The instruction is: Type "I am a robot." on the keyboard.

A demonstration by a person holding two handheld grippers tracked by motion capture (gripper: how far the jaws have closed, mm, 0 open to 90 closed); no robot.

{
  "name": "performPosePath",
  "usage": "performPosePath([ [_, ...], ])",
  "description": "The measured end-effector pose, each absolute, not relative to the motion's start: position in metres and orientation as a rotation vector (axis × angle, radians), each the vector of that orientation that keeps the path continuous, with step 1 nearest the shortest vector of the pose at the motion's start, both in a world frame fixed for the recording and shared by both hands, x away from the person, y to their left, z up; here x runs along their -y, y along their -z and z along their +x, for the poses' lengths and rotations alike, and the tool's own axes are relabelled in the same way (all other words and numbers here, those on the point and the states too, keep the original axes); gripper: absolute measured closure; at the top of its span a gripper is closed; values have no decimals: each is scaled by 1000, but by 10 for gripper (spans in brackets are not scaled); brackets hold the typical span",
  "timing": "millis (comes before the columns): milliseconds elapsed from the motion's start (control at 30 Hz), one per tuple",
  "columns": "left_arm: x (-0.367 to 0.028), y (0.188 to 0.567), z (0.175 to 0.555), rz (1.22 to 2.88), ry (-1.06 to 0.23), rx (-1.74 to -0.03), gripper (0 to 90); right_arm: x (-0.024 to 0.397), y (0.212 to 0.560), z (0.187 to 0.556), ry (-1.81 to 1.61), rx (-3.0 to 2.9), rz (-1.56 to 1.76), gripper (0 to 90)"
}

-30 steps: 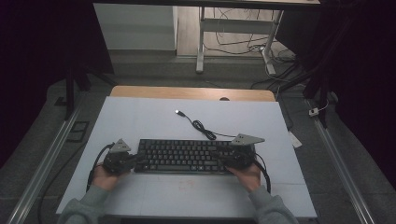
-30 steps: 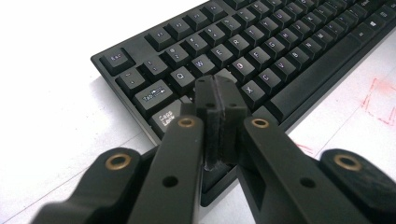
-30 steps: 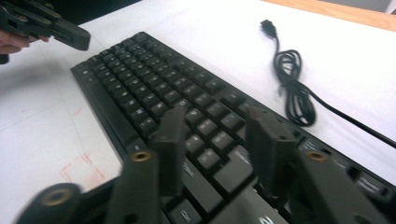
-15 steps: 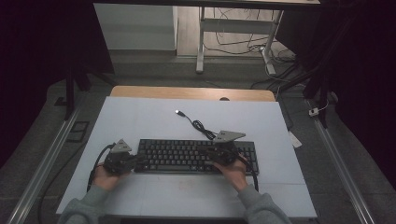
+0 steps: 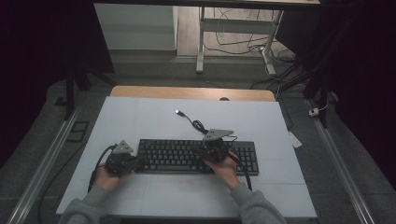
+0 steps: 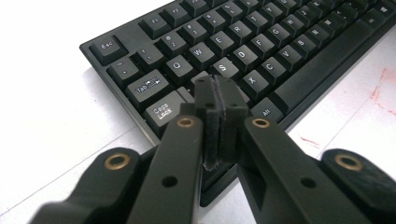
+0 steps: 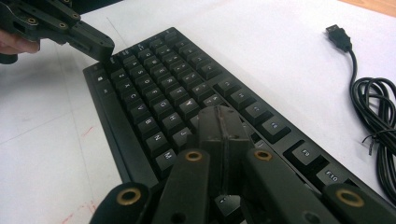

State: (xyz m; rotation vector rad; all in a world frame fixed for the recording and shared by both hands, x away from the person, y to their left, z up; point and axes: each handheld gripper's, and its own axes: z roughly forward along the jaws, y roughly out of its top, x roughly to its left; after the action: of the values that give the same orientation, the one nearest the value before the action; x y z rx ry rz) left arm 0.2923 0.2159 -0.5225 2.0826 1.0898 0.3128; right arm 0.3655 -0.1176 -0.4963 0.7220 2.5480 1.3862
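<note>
Hovering over a black keyboard (image 5: 198, 157) on the white table (image 5: 140, 121), both tongs pinched tight on nothing. Left tongs (image 6: 219, 100) poised just above the keys near Caps Lock, at the board's left end; right tongs (image 7: 222, 126), jaws just closed with nothing between them, above the middle letters, nearer the centre. Long axis running across from one tong to the other. Matte keys with white legends; cable (image 7: 373, 107) coiled beyond, USB plug (image 7: 338, 32) lying loose.

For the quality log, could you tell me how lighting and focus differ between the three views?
High view: dim, dark surroundings, table evenly lit. Left gripper view: table overexposed, keyboard legends sharp, jaws soft. Right gripper view: bright table, near keys and left gripper slightly soft.
</note>
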Motion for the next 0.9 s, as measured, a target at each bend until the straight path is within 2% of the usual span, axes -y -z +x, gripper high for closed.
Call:
performPosePath([
  [900, -214, 529, 296, 2100, -310, -1103, 878, 101, 507, 375, -1337, -2574, 745, 897],
])
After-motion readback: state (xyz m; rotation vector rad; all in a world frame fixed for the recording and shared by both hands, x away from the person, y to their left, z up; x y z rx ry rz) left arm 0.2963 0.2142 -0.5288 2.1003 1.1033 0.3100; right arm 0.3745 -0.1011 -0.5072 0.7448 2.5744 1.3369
